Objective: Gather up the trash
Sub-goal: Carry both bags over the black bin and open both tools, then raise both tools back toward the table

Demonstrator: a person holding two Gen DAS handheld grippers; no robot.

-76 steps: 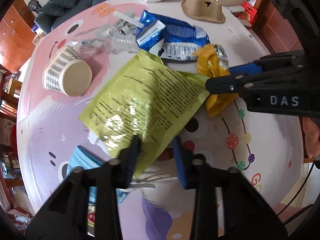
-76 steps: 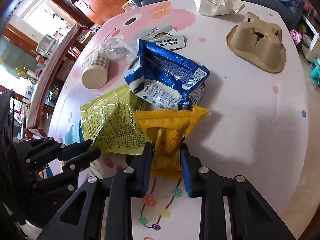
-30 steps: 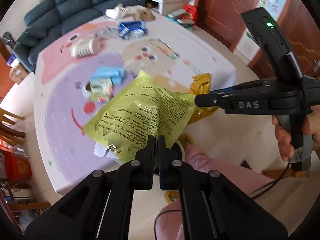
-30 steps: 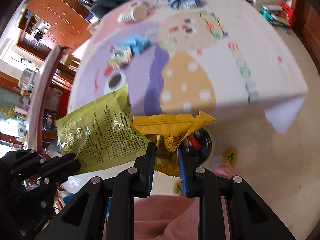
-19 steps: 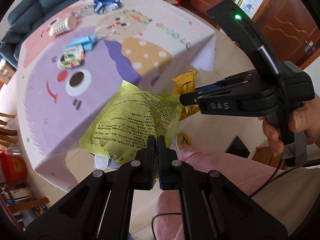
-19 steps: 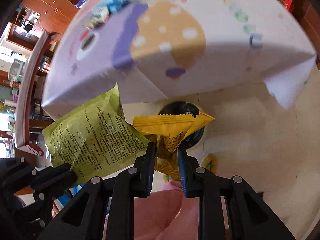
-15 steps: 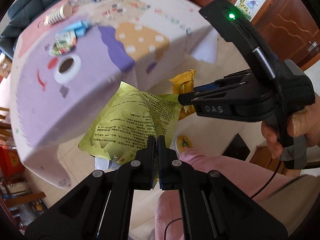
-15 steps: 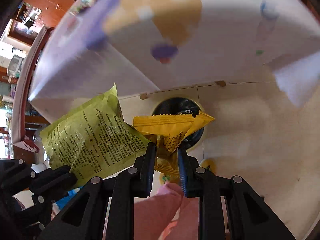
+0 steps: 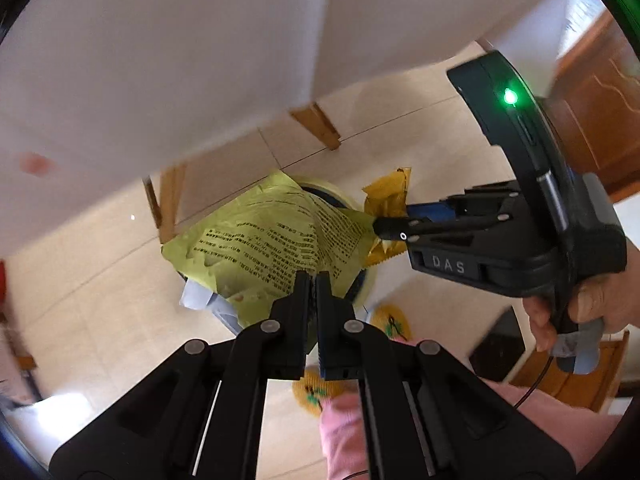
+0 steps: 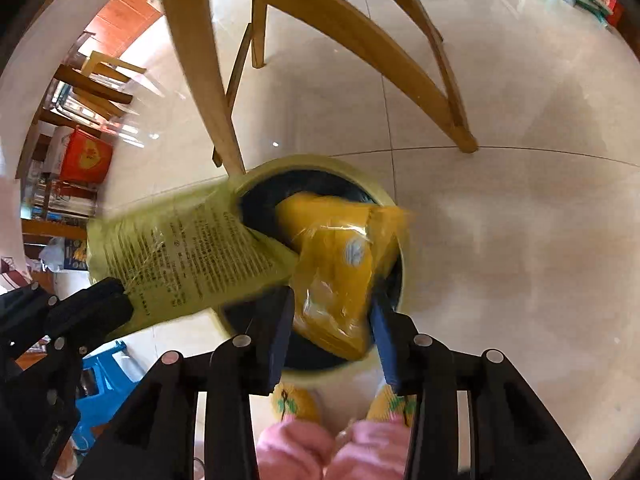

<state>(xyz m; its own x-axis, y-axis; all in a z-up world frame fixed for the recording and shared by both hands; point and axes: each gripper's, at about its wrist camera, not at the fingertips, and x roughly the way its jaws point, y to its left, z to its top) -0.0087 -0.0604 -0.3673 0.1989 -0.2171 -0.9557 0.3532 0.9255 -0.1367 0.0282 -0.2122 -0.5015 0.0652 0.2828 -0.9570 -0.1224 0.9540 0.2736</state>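
My left gripper (image 9: 313,280) is shut on a yellow-green printed wrapper (image 9: 276,240) and holds it over a round trash bin (image 10: 394,216) with a pale rim and black liner on the floor. The wrapper also shows in the right wrist view (image 10: 184,256), at the bin's left rim. My right gripper (image 10: 332,316) is open above the bin. An orange snack packet (image 10: 340,264), blurred, sits loose between its fingers over the bin mouth. In the left wrist view the packet (image 9: 390,200) still shows at the tip of the right gripper (image 9: 380,228).
Wooden table legs (image 10: 200,68) and braces stand just behind the bin. The white tablecloth (image 9: 160,60) hangs overhead. A blue stool (image 10: 100,376) is at the lower left. My pink-trousered knees and yellow slippers (image 10: 296,400) are below the grippers.
Both grippers have dropped from table height down to the bin under the table. The right gripper has opened and the orange packet is slipping free. The left gripper stays shut on its wrapper.
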